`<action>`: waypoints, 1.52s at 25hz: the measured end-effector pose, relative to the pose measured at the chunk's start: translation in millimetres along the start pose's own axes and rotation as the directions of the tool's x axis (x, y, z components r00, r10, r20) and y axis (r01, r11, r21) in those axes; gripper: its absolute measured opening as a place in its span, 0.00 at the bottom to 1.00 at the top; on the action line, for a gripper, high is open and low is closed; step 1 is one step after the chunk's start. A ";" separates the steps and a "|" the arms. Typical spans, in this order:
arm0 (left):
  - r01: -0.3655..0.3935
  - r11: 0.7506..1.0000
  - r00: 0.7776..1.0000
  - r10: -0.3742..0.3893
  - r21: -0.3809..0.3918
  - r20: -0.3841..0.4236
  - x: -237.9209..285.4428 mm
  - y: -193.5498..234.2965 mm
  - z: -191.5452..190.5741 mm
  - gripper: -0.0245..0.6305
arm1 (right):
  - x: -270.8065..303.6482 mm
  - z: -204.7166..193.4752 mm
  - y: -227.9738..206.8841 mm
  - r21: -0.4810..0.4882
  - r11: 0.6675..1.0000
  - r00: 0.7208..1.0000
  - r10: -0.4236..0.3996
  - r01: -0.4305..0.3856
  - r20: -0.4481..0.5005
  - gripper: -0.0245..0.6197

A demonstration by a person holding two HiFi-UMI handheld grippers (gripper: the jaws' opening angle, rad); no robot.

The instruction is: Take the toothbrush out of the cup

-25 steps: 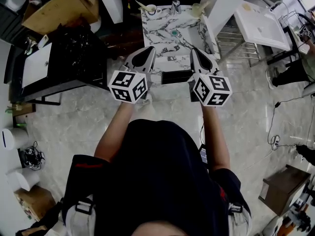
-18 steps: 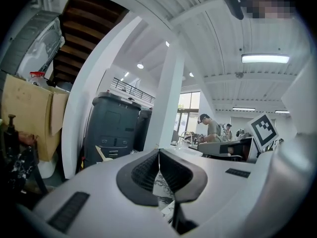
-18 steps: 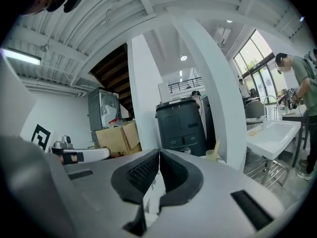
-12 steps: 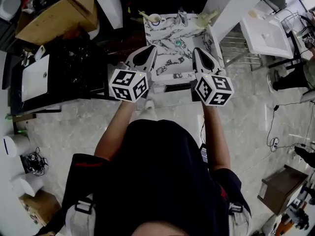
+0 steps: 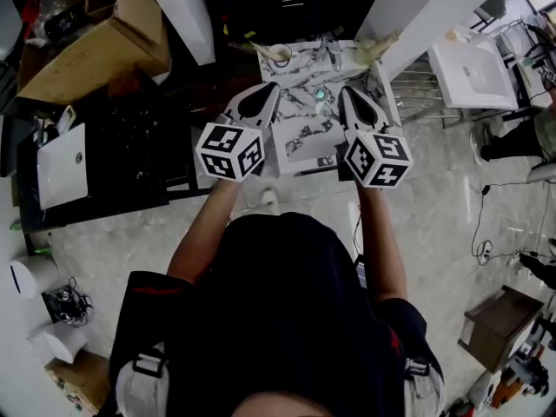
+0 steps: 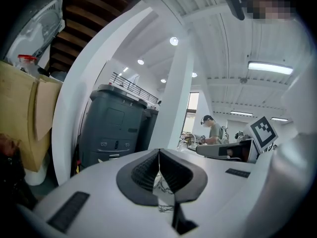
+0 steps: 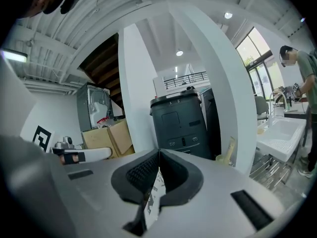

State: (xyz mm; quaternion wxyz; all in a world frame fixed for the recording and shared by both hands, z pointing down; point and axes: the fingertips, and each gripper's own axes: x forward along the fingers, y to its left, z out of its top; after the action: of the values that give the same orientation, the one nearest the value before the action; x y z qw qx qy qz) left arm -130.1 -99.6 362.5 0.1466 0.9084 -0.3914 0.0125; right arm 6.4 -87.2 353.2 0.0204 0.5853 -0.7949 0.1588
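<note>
Approach step: nothing is grasped yet. The left gripper (image 5: 273, 89) and right gripper (image 5: 344, 92) hover side by side over the marble washstand (image 5: 295, 118), both with jaws closed and empty. The cup (image 5: 280, 54) stands at the washstand's far-left corner. What looks like the toothbrush (image 5: 262, 49), small from here, leans out of it leftward. Next, one gripper should open, reach that corner, close on the handle and lift it clear of the rim.

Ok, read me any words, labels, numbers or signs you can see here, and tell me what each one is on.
No readable words or numbers anywhere.
Left marker cube and right marker cube: black-and-white square patterns, no letters.
Dark grey cabinet: small front labels, too blurred to read.
</note>
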 end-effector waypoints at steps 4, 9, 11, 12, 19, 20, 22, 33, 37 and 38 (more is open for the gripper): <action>0.010 1.000 1.000 -0.010 -0.018 -0.007 9.5 21.8 -0.1 0.06 | 23.3 -2.3 0.6 0.011 1.000 1.000 -0.018 0.018 -0.015 0.09; 0.022 0.999 1.000 -0.023 -0.046 -0.013 13.3 46.7 -2.3 0.06 | 47.1 -6.7 10.7 0.024 0.999 0.999 -0.022 0.023 -0.033 0.09; 0.026 0.998 1.000 -0.027 -0.065 -0.012 12.1 53.6 -4.9 0.06 | 53.4 -10.1 14.3 0.027 0.999 0.999 -0.025 0.026 -0.045 0.09; 0.027 0.997 1.000 -0.028 -0.076 -0.012 11.6 56.5 -7.0 0.06 | 55.7 -11.9 15.9 0.030 0.999 0.998 -0.026 0.028 -0.050 0.09; 0.023 0.992 0.999 -0.025 -0.121 -0.021 13.8 68.1 -20.4 0.06 | 62.9 -18.6 17.5 0.030 0.999 0.997 -0.036 0.038 -0.071 0.09; 0.024 0.992 0.999 -0.027 -0.123 -0.025 14.8 68.3 -21.7 0.06 | 62.9 -18.6 15.8 0.033 0.999 0.997 -0.039 0.041 -0.070 0.09; 0.024 0.992 0.999 -0.028 -0.123 -0.032 16.6 68.0 -23.9 0.06 | 63.0 -18.5 11.9 0.037 0.998 0.997 -0.043 0.045 -0.069 0.09; -0.013 0.991 0.998 0.006 -0.130 -0.056 33.5 72.0 -33.8 0.06 | 81.3 -20.4 -4.7 0.057 0.998 0.997 -0.003 0.008 -0.080 0.09; -0.040 0.990 0.997 0.032 -0.138 -0.064 44.8 76.8 -39.1 0.06 | 89.9 -20.9 -17.9 0.062 0.998 0.996 0.014 -0.008 -0.094 0.09; -0.053 0.989 0.997 0.043 -0.140 -0.068 47.7 79.3 -40.8 0.06 | 92.3 -20.7 -20.9 0.063 0.998 0.995 0.019 -0.013 -0.097 0.09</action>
State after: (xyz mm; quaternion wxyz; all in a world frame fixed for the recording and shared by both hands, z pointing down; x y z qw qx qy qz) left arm -149.9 -173.7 428.4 0.2231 0.8851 -0.4081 0.0176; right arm -6.1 -172.2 397.7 0.0397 0.5710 -0.7921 0.2121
